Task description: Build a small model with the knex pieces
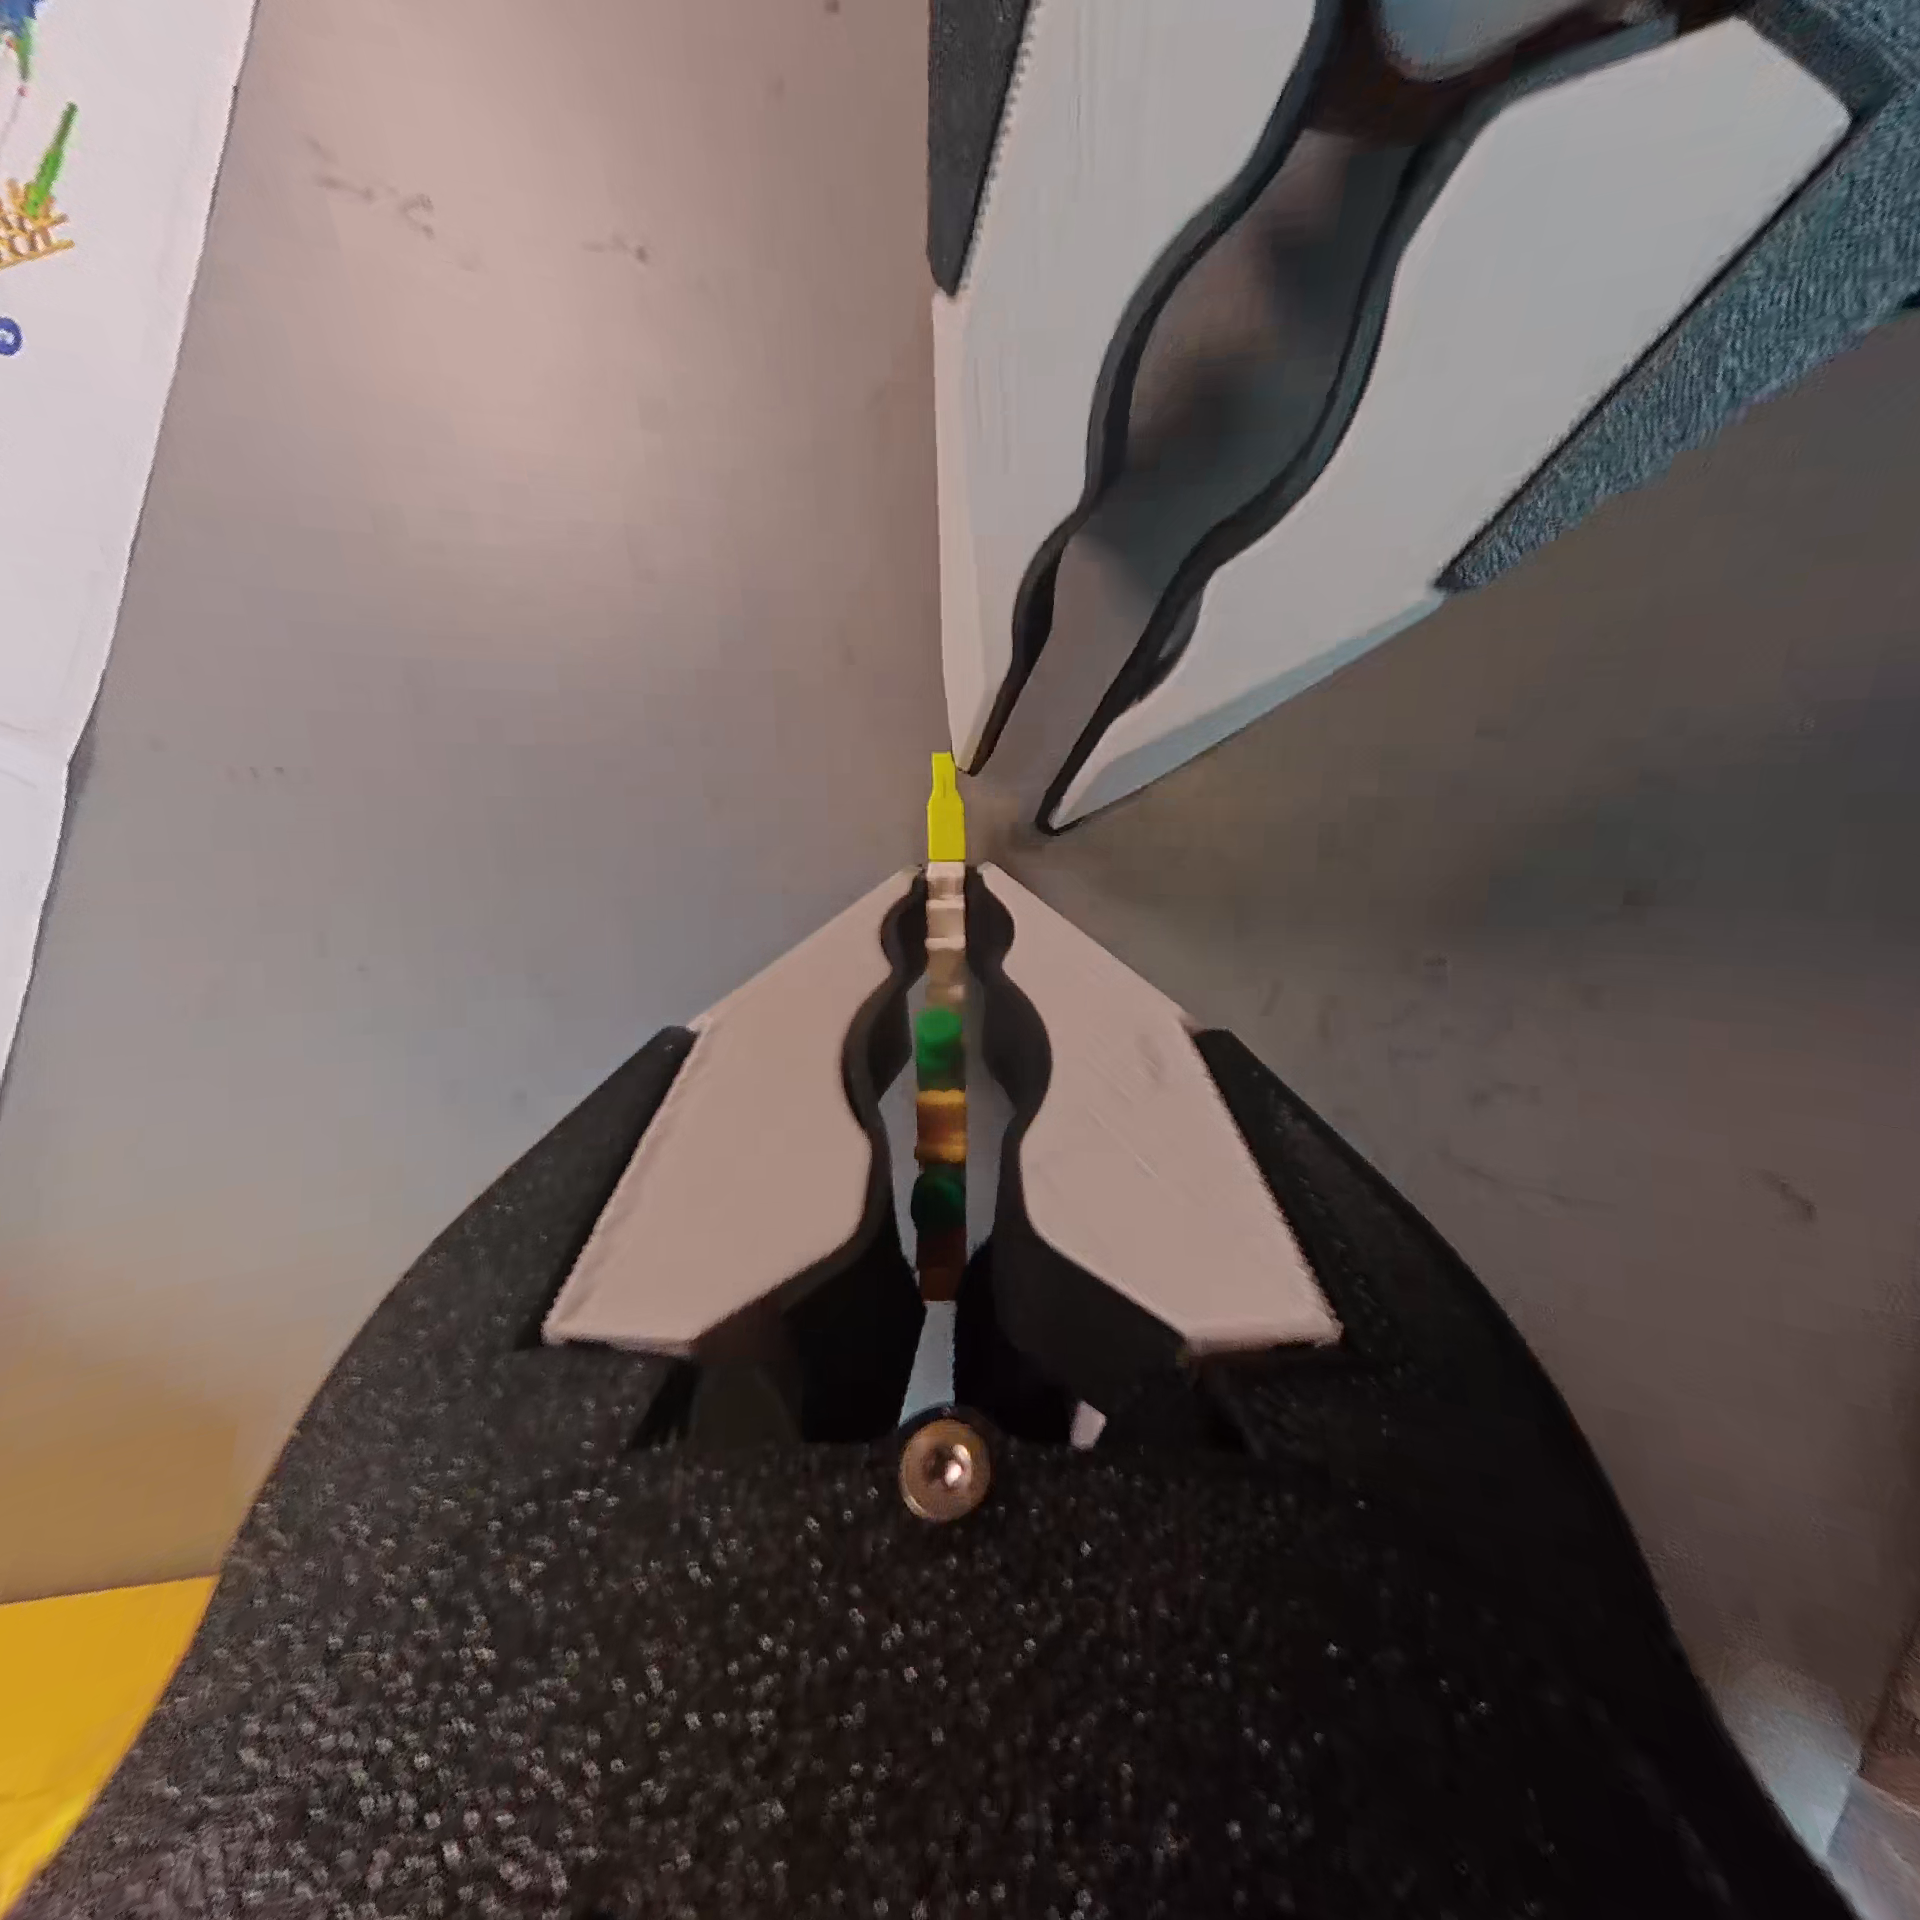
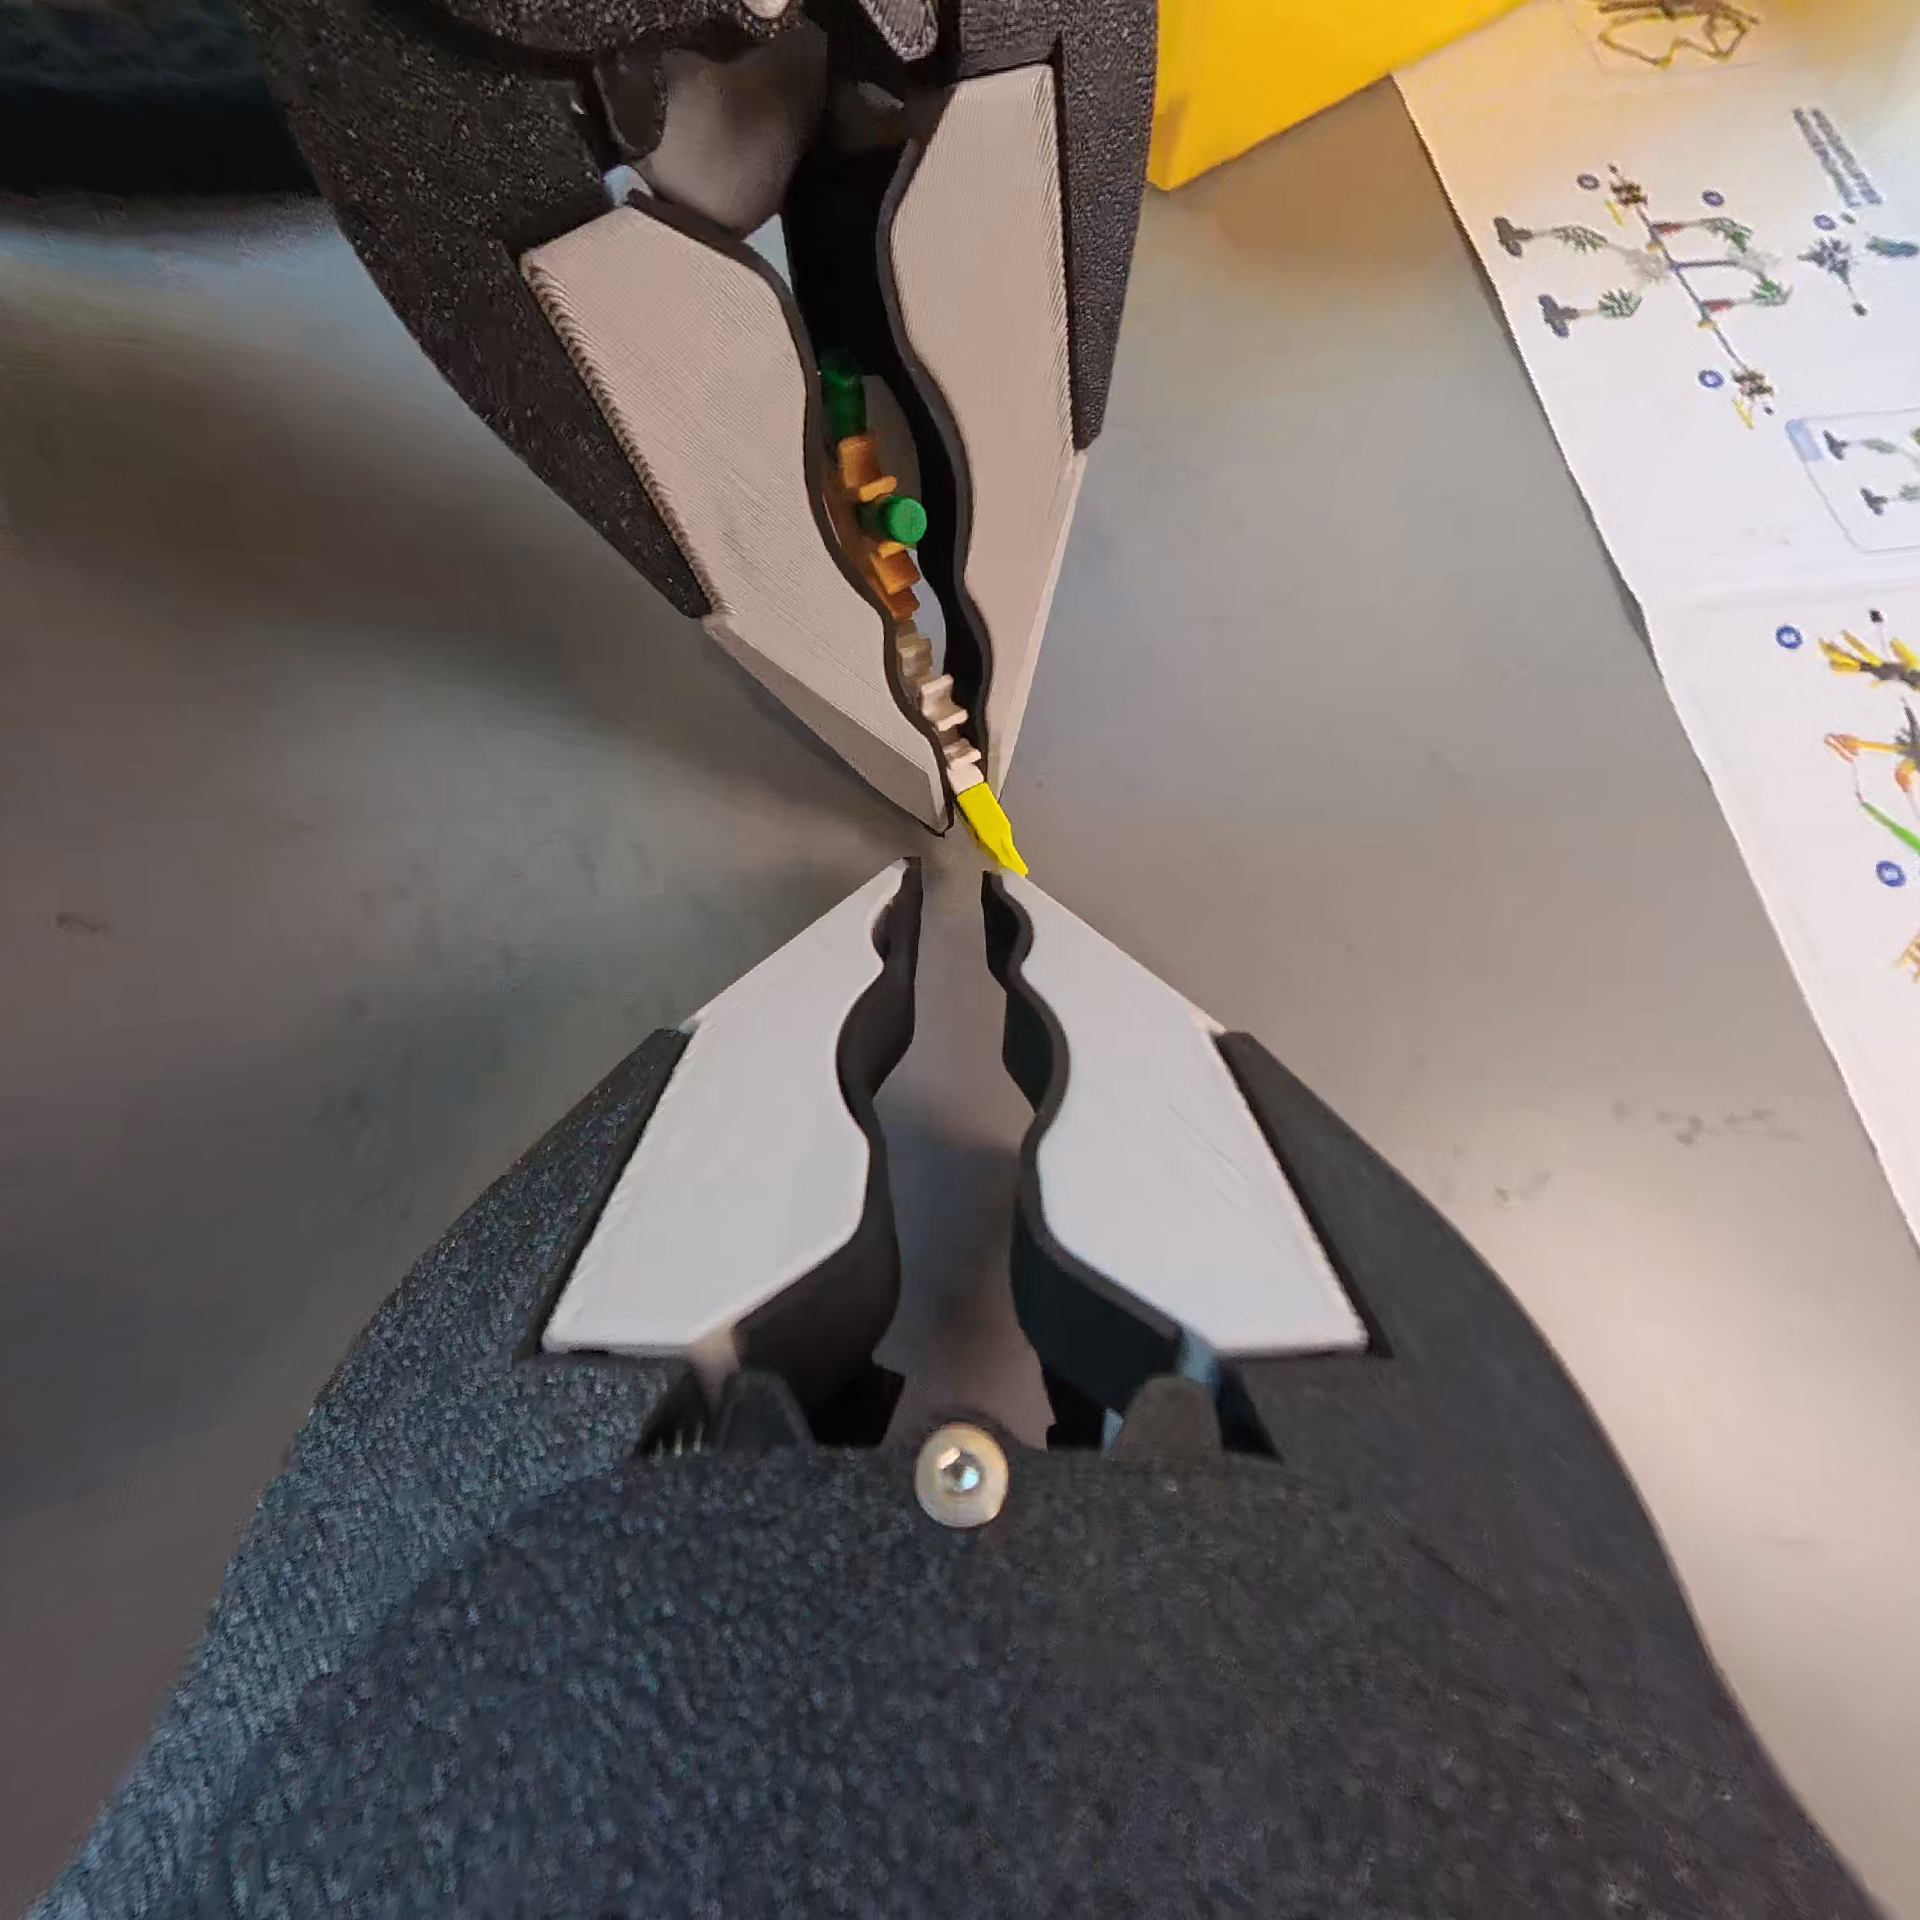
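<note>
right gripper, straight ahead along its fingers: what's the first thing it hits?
Probably the left gripper: its tips and the yellow rod tip sticking out of them sit just ahead of the open right gripper. The rod looks slightly off-centre, and depth is unclear.

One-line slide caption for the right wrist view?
Open right gripper faces the left gripper, shut on a toy-piece assembly with yellow rod tip.

The narrow space between the right gripper (image 2: 951, 868) and the left gripper (image 2: 971, 821) is taken up by a yellow rod tip (image 2: 992, 831), while bare grey table (image 2: 364, 779) is left free alongside, bounded by an instruction sheet (image 2: 1714, 436) and a yellow box (image 2: 1268, 73).
</note>
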Available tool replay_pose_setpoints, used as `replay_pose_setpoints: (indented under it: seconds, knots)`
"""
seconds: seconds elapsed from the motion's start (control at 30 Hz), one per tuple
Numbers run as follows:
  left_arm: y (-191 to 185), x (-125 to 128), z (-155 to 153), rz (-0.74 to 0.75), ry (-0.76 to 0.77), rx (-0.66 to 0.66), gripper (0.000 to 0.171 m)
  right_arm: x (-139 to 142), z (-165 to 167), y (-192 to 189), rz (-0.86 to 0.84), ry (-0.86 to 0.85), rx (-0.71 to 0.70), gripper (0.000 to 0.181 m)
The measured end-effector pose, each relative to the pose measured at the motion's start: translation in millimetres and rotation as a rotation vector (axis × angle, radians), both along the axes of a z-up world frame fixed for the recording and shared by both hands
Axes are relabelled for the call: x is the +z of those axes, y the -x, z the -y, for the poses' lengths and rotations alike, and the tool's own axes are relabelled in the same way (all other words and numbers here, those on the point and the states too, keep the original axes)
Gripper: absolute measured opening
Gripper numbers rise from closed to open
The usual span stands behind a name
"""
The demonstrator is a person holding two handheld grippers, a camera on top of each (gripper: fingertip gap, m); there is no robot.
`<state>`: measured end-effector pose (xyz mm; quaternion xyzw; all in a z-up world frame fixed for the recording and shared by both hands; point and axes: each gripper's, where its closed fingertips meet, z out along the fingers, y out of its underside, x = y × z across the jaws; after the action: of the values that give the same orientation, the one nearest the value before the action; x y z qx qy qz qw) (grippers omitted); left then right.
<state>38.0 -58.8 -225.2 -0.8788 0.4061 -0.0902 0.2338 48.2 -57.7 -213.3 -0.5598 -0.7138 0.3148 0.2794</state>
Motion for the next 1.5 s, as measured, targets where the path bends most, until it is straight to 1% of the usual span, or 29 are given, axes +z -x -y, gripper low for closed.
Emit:
replay_pose_setpoints:
  seconds: [0.03, 0.1, 0.13, 0.17, 0.23, 0.3, 0.4, 0.47, 0.53, 0.67, 0.73, 0.8, 0.87, 0.9, 0.97, 1.07, 1.2, 1.3, 1.33, 1.4, 1.5]
  knots:
    - [0.9, 1.2, 2.6, 0.036, -0.015, 0.011, 0.005, 1.3, 2.4, 0.3, -0.009, -0.023, 0.034, 0.01]
    - [1.6, 2.7, 9.3, 0.114, -0.023, 0.024, 0.005, 3.3, -0.6, -0.7, -0.019, -0.084, 0.058, 0.017]
    - [2.0, 3.8, 12.3, 0.143, -0.035, 0.024, 0.005, 5.1, 0.9, -0.1, -0.03, -0.086, 0.077, 0.024]
    - [2.0, 5.2, 15.1, 0.17, -0.047, 0.023, 0.005, 6.7, 3.8, 1.5, -0.042, -0.078, 0.096, 0.024]
    - [-1.0, 9.8, 19.7, 0.234, -0.065, 0.015, 0.005, 10.1, 14.4, 5.7, -0.071, -0.054, 0.15, 0.019]
    - [-3.3, 11.8, 22.7, 0.278, -0.064, 0.01, 0.005, 12.9, 18.8, 10.7, -0.094, -0.06, 0.168, 0.007]
    - [-4.7, 16.0, 23.2, 0.376, -0.045, 0.039, 0.005, 18.5, 20.0, 11.0, -0.119, -0.073, 0.189, 0.005]
    - [-2.8, 21.5, 20.0, 0.48, -0.028, 0.095, 0.005, 24.3, 17.4, 14.5, -0.157, -0.06, 0.144, 0.004]
    - [2.1, 24.4, 13.4, 0.551, -0.028, 0.167, 0.005, 26.9, 11.9, 20.2, -0.181, -0.092, 0.065, 0.004]
    - [10.6, 25.0, -5.1, 0.656, -0.046, 0.33, 0.006, 26.3, -4.5, 27.7, -0.179, -0.268, -0.123, 0.004]
    - [13.0, 32.0, -14.5, 0.719, -0.058, 0.402, 0.006, 33.3, -12.9, 29.6, -0.21, -0.335, -0.224, 0.004]
    - [13.4, 39.7, -23.2, 0.79, -0.055, 0.472, 0.006, 40.4, -20.9, 30.4, -0.22, -0.437, -0.286, 0.005]
    - [13.7, 44.4, -31.8, 0.858, -0.047, 0.54, 0.006, 45.3, -29.4, 30.9, -0.232, -0.509, -0.337, 0.005]
    - [11.9, 47.3, -35.3, 0.908, -0.033, 0.57, 0.006, 47.5, -33.3, 30.2, -0.235, -0.531, -0.361, 0.001]
    - [9.8, 51.1, -42.0, 1.017, 0.006, 0.629, 0.003, 49.7, -39.7, 30.0, -0.23, -0.601, -0.383, 0.0]
    - [11.1, 57.8, -47.2, 1.062, -0.005, 0.636, 0.004, 58.5, -45.4, 30.7, -0.271, -0.625, -0.381, 0.002]
    - [13.3, 61.9, -47.7, 1.064, -0.016, 0.599, 0.005, 62.6, -46.7, 32.1, -0.295, -0.588, -0.367, 0.001]
    - [14.2, 66.0, -46.0, 1.057, -0.036, 0.569, 0.005, 66.8, -45.4, 32.5, -0.334, -0.484, -0.366, 0.002]
    - [14.0, 68.3, -44.6, 1.056, -0.041, 0.553, 0.005, 69.2, -44.2, 32.1, -0.363, -0.412, -0.363, 0.002]
    - [13.4, 73.8, -40.5, 1.044, -0.052, 0.51, 0.005, 73.7, -41.9, 29.6, -0.409, -0.209, -0.358, 0.003]
    - [18.3, 81.3, -32.9, 0.974, -0.091, 0.444, 0.005, 86.0, -34.7, 26.0, -0.495, 0.078, -0.308, 0.003]
